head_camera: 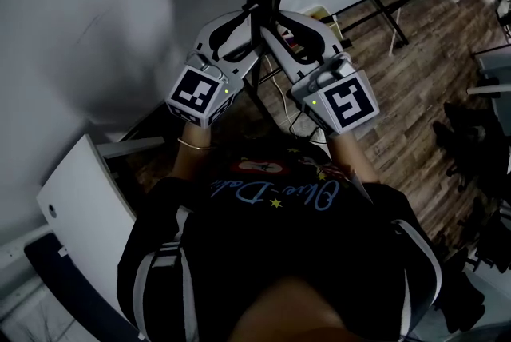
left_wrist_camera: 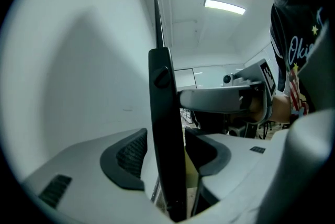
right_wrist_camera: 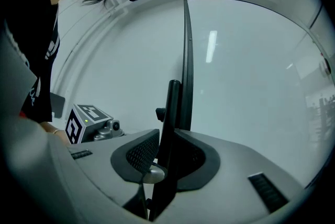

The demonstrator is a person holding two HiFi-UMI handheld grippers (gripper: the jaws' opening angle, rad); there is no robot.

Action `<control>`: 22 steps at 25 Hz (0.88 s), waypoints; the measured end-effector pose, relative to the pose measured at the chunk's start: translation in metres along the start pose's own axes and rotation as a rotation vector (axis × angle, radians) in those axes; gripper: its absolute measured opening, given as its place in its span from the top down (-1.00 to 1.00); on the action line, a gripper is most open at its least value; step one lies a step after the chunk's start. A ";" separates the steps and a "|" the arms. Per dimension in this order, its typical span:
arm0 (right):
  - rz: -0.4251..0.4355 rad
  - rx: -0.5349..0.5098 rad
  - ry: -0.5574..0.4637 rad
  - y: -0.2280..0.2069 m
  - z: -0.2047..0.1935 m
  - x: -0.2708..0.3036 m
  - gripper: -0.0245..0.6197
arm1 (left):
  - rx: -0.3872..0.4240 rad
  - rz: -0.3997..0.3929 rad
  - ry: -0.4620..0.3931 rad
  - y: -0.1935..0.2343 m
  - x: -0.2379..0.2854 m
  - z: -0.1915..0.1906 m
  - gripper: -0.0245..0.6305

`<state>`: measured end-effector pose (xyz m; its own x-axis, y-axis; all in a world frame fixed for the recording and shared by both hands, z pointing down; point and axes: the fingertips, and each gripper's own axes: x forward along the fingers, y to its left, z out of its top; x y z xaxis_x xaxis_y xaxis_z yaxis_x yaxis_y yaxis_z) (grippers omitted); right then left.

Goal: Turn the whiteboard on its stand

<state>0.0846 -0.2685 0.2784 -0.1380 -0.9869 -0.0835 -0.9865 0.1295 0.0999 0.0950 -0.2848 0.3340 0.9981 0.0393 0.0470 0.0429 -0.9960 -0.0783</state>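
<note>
Script lettering on shirt, not legible

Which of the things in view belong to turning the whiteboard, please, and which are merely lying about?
Job:
large white whiteboard panel
black upright stand post
left tongs, open around the post
right tongs, closed on it

Lying about:
flat white panel
thin black cables on the wooden floor

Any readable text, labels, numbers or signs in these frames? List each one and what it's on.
"Ok…": light cursive script on the person's dark shirt. Only these opening letters can be guessed; the rest is cut off in the left gripper view, and upside down and creased in the head view.
Left marker cube and right marker cube: black-and-white square patterns, no words.
Whiteboard: no writing visible.
Nothing else readable.
</note>
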 end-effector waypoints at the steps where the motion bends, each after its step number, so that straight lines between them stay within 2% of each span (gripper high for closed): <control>1: -0.003 0.000 0.003 0.000 -0.001 0.001 0.67 | 0.000 -0.006 0.003 0.000 0.002 0.000 0.26; 10: -0.016 0.007 0.008 -0.001 -0.003 0.005 0.67 | -0.007 -0.053 -0.007 -0.005 0.013 0.000 0.26; 22: -0.019 0.045 0.012 -0.002 -0.002 0.004 0.69 | -0.059 -0.011 -0.028 -0.001 0.015 0.004 0.30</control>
<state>0.0856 -0.2733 0.2793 -0.1184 -0.9903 -0.0730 -0.9919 0.1147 0.0539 0.1103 -0.2833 0.3313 0.9985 0.0515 0.0196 0.0519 -0.9985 -0.0194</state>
